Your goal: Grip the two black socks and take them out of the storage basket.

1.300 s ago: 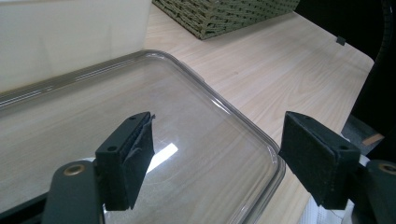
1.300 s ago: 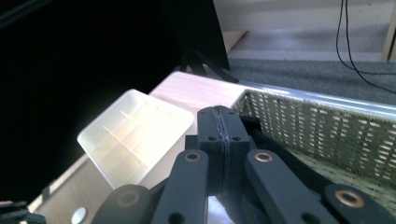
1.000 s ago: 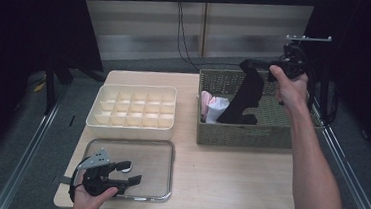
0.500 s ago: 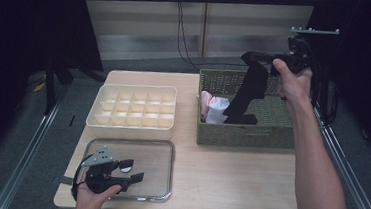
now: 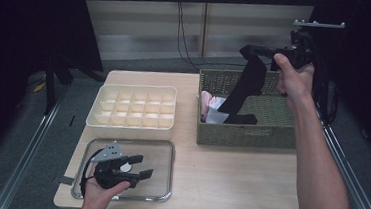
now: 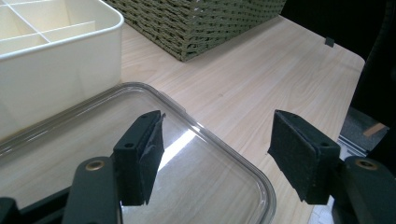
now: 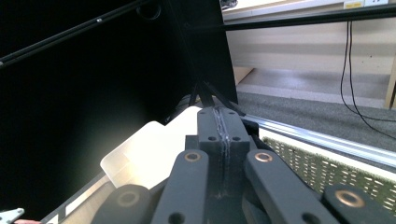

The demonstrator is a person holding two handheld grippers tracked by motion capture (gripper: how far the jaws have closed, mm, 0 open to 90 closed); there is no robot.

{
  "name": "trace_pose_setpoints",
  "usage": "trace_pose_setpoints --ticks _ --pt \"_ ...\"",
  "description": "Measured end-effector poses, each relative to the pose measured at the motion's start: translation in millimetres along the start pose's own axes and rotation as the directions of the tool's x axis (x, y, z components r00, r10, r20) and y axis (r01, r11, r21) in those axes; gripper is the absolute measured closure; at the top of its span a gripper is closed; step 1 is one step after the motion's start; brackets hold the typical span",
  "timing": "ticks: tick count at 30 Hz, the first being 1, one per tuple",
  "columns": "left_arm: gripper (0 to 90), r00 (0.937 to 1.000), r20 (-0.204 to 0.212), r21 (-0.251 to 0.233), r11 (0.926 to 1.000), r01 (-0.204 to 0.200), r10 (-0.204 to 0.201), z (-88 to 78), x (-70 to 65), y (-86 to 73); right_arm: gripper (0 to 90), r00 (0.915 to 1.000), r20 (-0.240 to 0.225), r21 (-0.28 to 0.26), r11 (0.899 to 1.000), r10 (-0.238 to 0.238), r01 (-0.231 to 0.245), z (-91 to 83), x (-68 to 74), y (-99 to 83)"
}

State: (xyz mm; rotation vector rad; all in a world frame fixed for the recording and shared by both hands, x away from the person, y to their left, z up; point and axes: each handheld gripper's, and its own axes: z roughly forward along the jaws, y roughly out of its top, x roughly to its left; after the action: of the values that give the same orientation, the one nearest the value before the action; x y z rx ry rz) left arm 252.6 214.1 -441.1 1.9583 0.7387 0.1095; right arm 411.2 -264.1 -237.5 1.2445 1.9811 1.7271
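My right gripper (image 5: 250, 51) is held high over the back of the woven olive basket (image 5: 251, 136) and is shut on a long black cloth (image 5: 243, 89). The cloth hangs down, its lower end still inside the basket. In the right gripper view the jaws (image 7: 219, 122) are pressed together. My left gripper (image 5: 141, 165) hovers low over a clear plastic lid (image 5: 162, 155) at the front left. Its jaws (image 6: 217, 140) stand open with nothing between them and have just been closing a little.
A cream box (image 5: 133, 108) with several compartments sits behind the lid (image 6: 219, 186). Pink and white cloth items (image 5: 209, 106) lie at the basket's left end. Bare wooden tabletop (image 5: 228, 178) lies between lid and basket. A dark frame and cables stand behind the table.
The right gripper has risen, drawing the black cloth further up out of the basket. The left gripper has shifted slightly over the lid, with its jaws a bit narrower.
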Motion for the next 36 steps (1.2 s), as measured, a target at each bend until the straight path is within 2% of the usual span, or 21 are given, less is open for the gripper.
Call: trace_pose_setpoints --ticks 3,12,16,21,27,32,36 --pt "35.8 0.9998 -0.017 0.001 1.0 -0.007 0.008 3.7 6.2 3.8 89.0 1.0 -0.008 -0.014 1.0 -0.004 0.004 -4.0 4.0 2.7" --pt "35.9 1.0 -0.007 -0.027 0.9996 0.001 -0.001 18.3 13.0 13.1 89.0 0.9997 -0.019 -0.011 1.0 -0.016 0.016 -14.3 19.0 5.2" --pt "35.9 1.0 -0.003 -0.027 0.9996 0.002 -0.002 17.3 13.2 10.9 89.0 0.9994 -0.026 -0.02 1.0 -0.023 0.023 -20.1 27.1 6.8" --pt "35.9 0.9996 -0.018 -0.038 0.9991 0.02 -0.02 14.5 16.7 7.9 89.0 0.9982 -0.045 -0.036 0.999 -0.039 0.038 -27.7 40.2 8.3" --pt "35.9 0.9994 -0.028 -0.035 0.9992 0.019 -0.02 15.8 19.7 6.7 89.0 0.9976 -0.056 -0.025 0.999 -0.042 0.041 -34.5 51.2 2.5" --pt "35.5 0.9992 -0.028 -0.046 0.9986 0.026 -0.027 16.0 20.7 6.5 89.0 0.9965 -0.079 -0.025 0.999 -0.029 0.027 -42.1 63.6 -5.4" --pt "35.5 0.9992 -0.026 -0.048 0.9985 0.029 -0.03 15.9 21.1 6.4 89.1 0.9947 -0.095 -0.02 0.999 -0.037 0.035 -45.3 73.8 -12.9"
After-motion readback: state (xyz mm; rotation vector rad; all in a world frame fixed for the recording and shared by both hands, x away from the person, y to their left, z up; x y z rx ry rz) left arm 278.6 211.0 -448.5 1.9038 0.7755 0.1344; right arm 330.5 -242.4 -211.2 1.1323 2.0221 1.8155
